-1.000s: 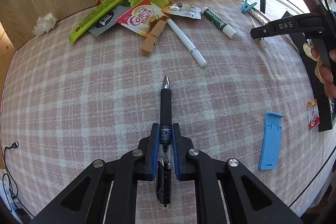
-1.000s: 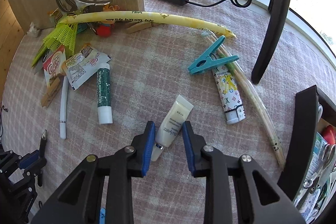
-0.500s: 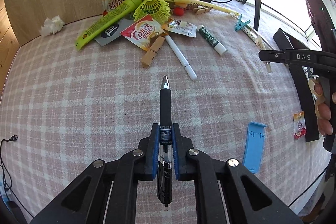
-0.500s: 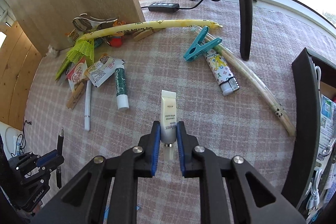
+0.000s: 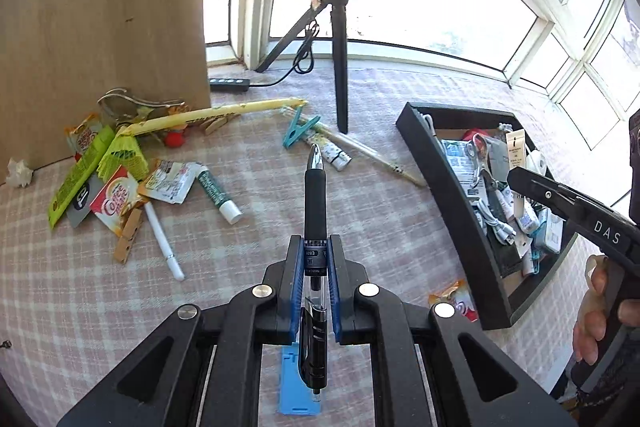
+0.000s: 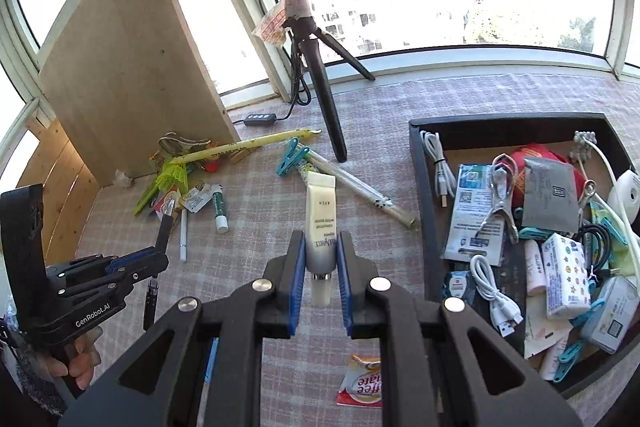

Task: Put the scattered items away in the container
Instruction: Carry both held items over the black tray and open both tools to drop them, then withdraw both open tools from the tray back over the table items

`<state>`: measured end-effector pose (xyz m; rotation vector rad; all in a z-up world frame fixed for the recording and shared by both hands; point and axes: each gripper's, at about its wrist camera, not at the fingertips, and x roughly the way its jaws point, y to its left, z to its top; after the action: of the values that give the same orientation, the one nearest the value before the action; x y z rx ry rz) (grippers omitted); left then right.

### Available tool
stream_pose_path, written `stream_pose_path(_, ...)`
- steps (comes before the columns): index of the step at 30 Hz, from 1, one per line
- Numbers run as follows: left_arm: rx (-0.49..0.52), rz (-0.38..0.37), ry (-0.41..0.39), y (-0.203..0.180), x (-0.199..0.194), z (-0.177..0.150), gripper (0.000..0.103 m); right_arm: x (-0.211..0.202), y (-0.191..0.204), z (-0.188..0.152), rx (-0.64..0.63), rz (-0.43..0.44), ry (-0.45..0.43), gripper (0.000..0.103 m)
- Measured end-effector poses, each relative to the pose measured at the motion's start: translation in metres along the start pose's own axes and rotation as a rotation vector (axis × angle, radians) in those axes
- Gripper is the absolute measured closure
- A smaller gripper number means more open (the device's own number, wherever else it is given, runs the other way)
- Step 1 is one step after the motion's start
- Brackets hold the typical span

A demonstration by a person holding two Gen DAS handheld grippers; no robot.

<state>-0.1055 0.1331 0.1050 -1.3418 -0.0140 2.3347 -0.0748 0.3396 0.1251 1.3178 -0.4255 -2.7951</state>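
Note:
My left gripper [image 5: 315, 259] is shut on a black pen [image 5: 315, 199] and holds it above the checked tablecloth. My right gripper [image 6: 319, 255] is shut on a cream tube [image 6: 320, 215], lifted off the table to the left of the black container [image 6: 422, 195]. The container [image 5: 460, 211] is full of cables, packets and clips. Both grippers are left of it. In the right wrist view the left gripper [image 6: 158, 255] with the pen shows at the lower left. Scattered items lie at the far left: a white pen [image 5: 164, 241], a green glue stick [image 5: 219, 194], a Coffee-mate sachet [image 5: 114, 199].
A ring light tripod [image 5: 340, 67] stands at the back with a teal clip [image 5: 298, 131] and a long yellow stick [image 5: 224, 111] near its feet. A wooden board [image 5: 100, 27] stands at the back left. A blue plastic piece [image 5: 294, 387] and a sachet [image 6: 362, 383] lie near the front.
Both grippers have risen and swung right toward the container, each still holding its item. The container has come fully into both views.

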Motion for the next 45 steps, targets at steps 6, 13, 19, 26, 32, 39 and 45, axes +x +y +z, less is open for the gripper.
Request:
stream_pose_path(6, 0.128, -0.119, -0.044, -0.099, 0.018, 0.037, 0.093, -0.064, -0.082, -0.003, 0.110, -0.169, -0.109, 0.088)
stream_pose_path(13, 0.227, -0.226, -0.098, -0.188, 0.022, 0.061, 0.092, -0.110, -0.149, -0.007, 0.184, -0.317, -0.183, 0.087)
stream_pose_path(19, 0.219, -0.242, -0.130, -0.218, 0.023, 0.073, 0.051, -0.139, -0.157, -0.010, 0.151, -0.424, -0.279, 0.028)
stream_pose_path(26, 0.222, -0.222, -0.111, -0.204, 0.024, 0.069, 0.053, -0.141, -0.157, -0.010, 0.169, -0.401, -0.294, 0.028)
stream_pose_path(32, 0.216, -0.150, -0.117, -0.162, 0.007, 0.063, 0.053, -0.131, -0.131, -0.006, 0.129, -0.342, -0.282, 0.029)
stream_pose_path(39, 0.097, -0.004, -0.132, -0.064, -0.024, 0.056, 0.053, -0.092, -0.079, 0.005, 0.031, -0.210, -0.219, 0.029)
stream_pose_path(45, -0.035, 0.159, -0.109, 0.037, -0.037, 0.024, 0.054, -0.042, -0.016, 0.008, -0.095, -0.085, -0.131, 0.032)
